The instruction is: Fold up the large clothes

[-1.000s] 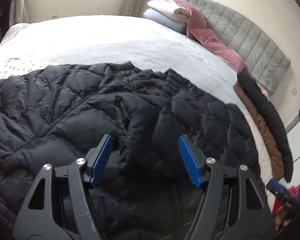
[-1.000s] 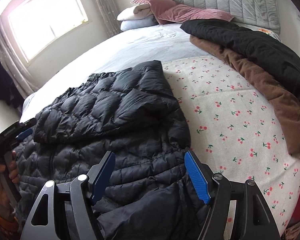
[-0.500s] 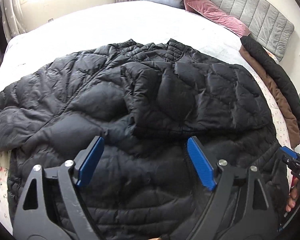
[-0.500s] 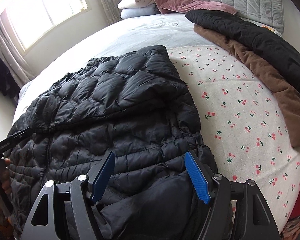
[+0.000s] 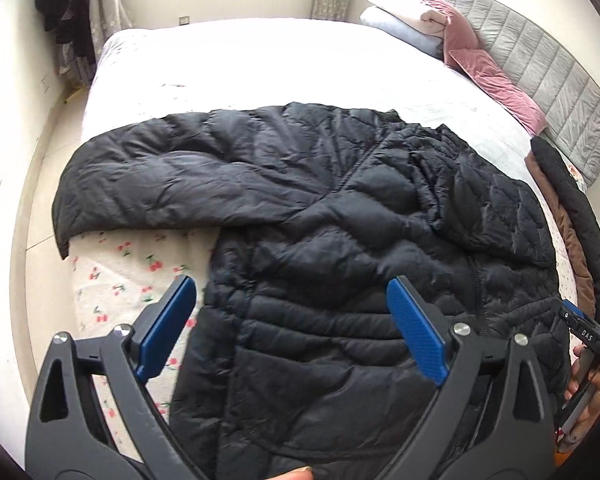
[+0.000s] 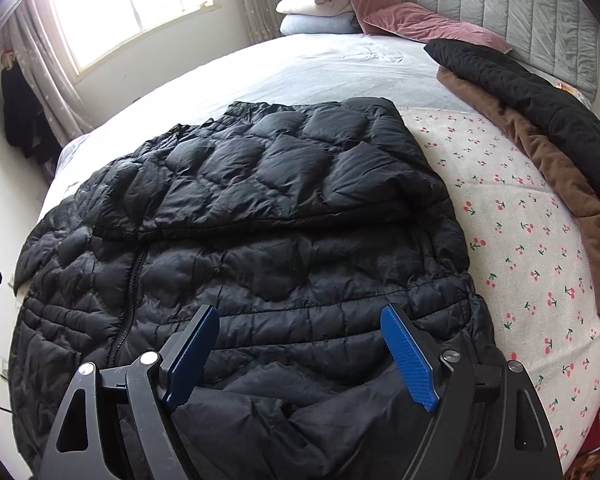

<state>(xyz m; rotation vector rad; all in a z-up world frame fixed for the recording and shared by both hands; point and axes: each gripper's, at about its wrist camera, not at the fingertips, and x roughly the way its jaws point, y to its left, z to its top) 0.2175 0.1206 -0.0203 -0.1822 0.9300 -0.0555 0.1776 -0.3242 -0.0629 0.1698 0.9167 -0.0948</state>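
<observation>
- The bed fills most of both views, with a pale plain cover over its far part and a cherry-print sheet over the near part.
- A grey quilted headboard runs along the bed's head end, at the right in the left wrist view and at the top in the right wrist view.
- The black puffer jacket lies spread flat on the bed's near part, zip side up, partly on the cherry-print sheet and partly on the plain cover.
- One sleeve stretches out sideways to the left in the left wrist view, its cuff end reaching the bed's edge.
- The other sleeve is folded in across the jacket's chest, lying on top of the body.
- A black coat lies on a brown garment along the bed's right side, well apart from the jacket.
- Pink velvet cushions and stacked white and pale blue pillows sit against the headboard.
- The left gripper hangs over the jacket's lower left edge with its blue pads spread wide, holding nothing.
- The right gripper hovers over the jacket's hem near its right corner, jaws likewise wide apart and empty.
</observation>
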